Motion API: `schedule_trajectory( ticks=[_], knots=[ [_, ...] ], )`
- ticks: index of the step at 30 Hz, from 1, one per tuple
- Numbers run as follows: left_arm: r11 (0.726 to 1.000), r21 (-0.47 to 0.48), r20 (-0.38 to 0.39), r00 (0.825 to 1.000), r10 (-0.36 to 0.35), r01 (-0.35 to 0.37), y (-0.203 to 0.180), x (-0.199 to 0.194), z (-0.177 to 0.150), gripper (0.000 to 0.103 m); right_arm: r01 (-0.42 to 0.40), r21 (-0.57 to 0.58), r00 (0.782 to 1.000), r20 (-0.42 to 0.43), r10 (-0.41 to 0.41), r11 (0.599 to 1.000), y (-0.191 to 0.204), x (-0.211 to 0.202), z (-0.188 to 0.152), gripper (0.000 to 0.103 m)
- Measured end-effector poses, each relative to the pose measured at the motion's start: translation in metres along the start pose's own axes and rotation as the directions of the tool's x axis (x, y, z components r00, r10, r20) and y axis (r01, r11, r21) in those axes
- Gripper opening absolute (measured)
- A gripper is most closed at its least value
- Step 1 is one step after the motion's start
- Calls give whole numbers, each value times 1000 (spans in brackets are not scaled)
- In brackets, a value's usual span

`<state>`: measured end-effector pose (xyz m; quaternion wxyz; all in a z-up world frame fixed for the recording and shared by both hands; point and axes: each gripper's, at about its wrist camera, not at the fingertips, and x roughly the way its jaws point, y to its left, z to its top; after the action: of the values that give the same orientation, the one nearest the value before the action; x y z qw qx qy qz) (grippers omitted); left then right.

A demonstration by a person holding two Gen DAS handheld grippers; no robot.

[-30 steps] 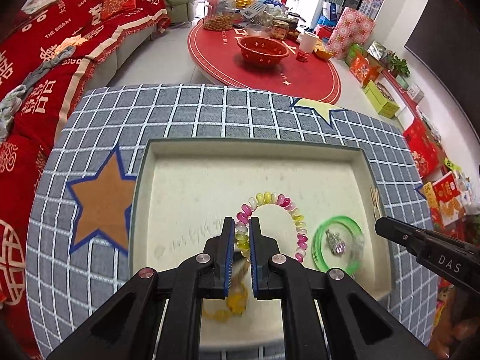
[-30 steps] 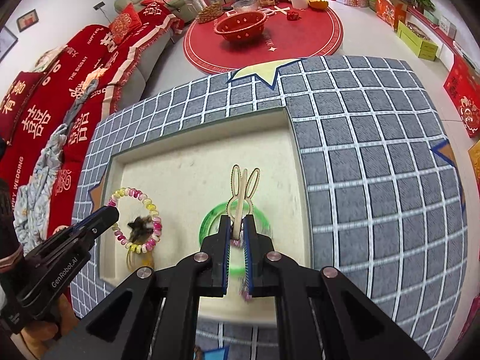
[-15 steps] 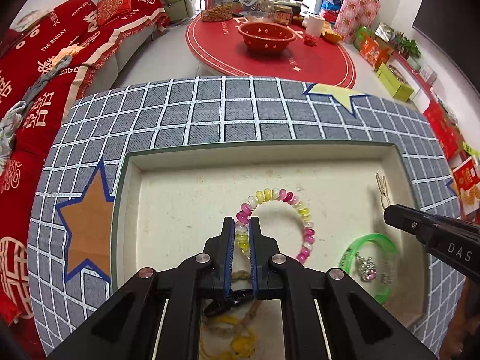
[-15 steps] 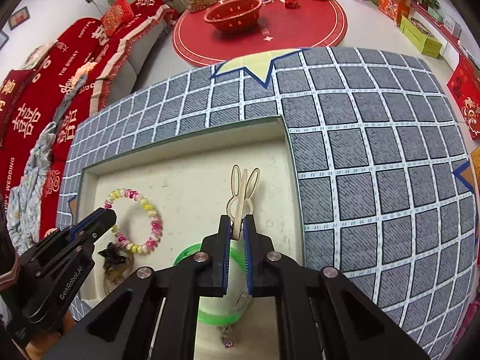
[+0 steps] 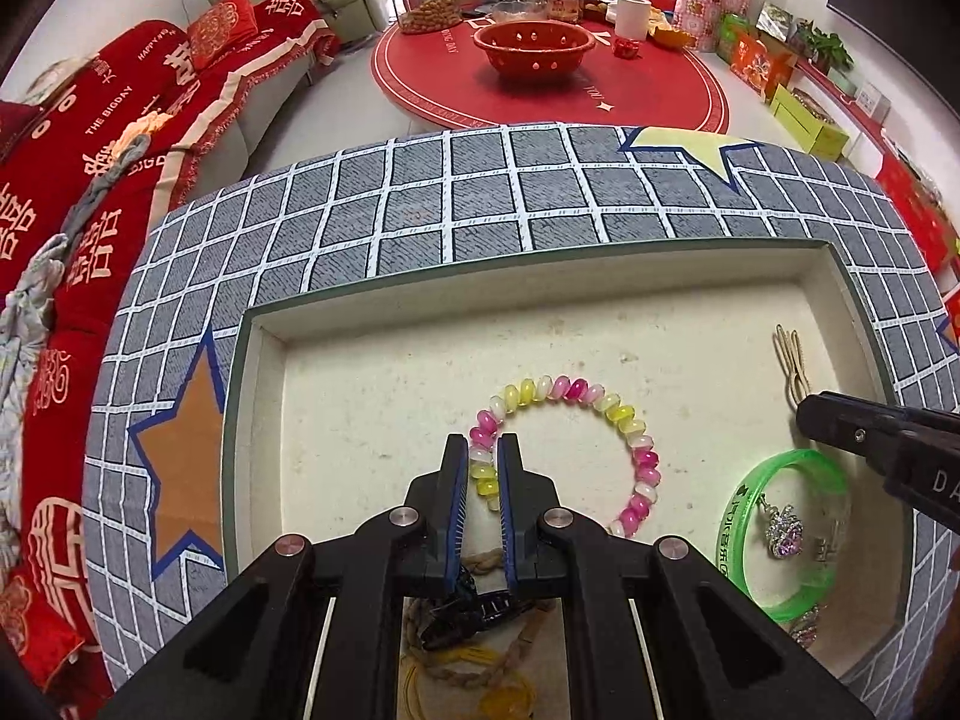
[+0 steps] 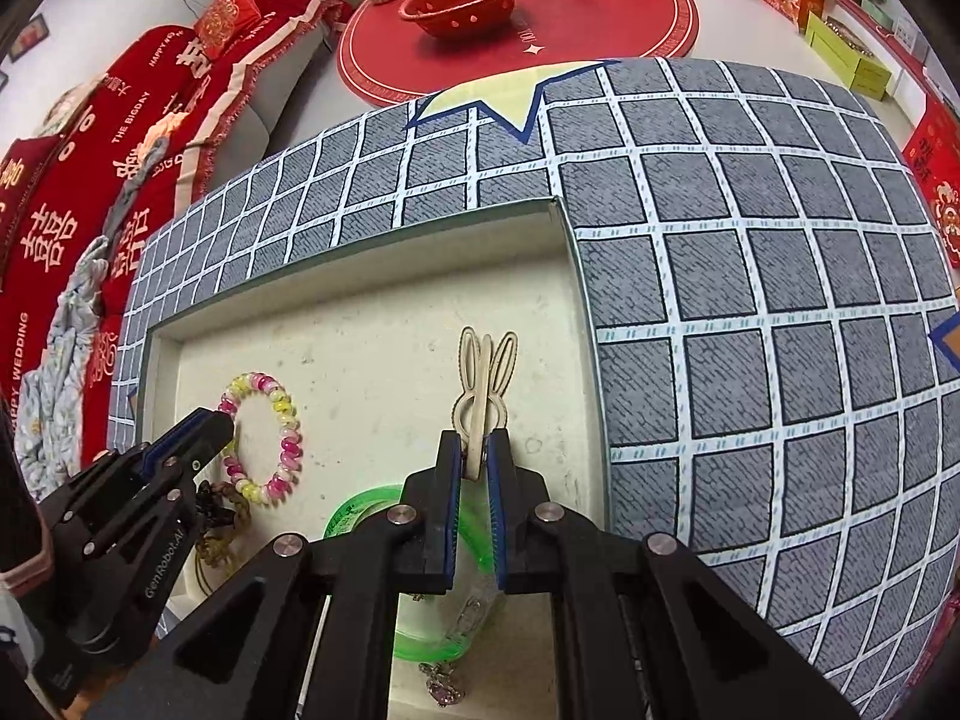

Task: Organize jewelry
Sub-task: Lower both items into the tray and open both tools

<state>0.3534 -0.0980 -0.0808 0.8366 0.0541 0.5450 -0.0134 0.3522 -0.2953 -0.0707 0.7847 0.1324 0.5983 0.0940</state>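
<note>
Left wrist view: the left gripper (image 5: 483,471) is seen nearly closed, its pads pinched on the near-left arc of the beaded bracelet (image 5: 570,450), which lies flat on the tray (image 5: 258,420) floor, looping ahead and to the right of the tips. Below the jaws, a dark clip w/ braided cord (image 5: 468,600) is seen. To the right, the green bangle (image 5: 786,531) w/ a sparkly charm (image 5: 783,528) inside is found, and the right gripper tip is over it. Compared w/ a sec earlier, the tray is seen closer and the bangle sits further right in frame.

Right wrist view: the right gripper (image 6: 474,468) is closed tight on the stem of the rabbit-ear hair clip (image 6: 483,384); ears are pointed away from the tips, just above the tray floor near its right wall. The bangle is partly hidden under the jaws; earlier it was seen ahead of the tips. The left gripper is seen to the left, on the bracelet. Tray is set on a checked cloth (image 6: 750,300).
</note>
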Motion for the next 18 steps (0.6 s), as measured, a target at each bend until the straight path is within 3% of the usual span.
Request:
schedule_trajectory(
  ticks=[11, 13, 18],
  knots=[
    [1000, 3, 18, 1000, -1, 1, 1, -13, 2, 23, -65, 37, 998, 15, 64, 997, 0, -16, -4, 15],
    [1000, 10, 29, 999, 13, -13, 2, -17, 1, 23, -75, 36, 997, 28, 74, 997, 2, -23, -5, 18],
    [1000, 4, 46, 999, 28, -28, 8, -25, -1, 23, -94, 47, 994, 55, 91, 994, 7, -37, -11, 37]
  ],
)
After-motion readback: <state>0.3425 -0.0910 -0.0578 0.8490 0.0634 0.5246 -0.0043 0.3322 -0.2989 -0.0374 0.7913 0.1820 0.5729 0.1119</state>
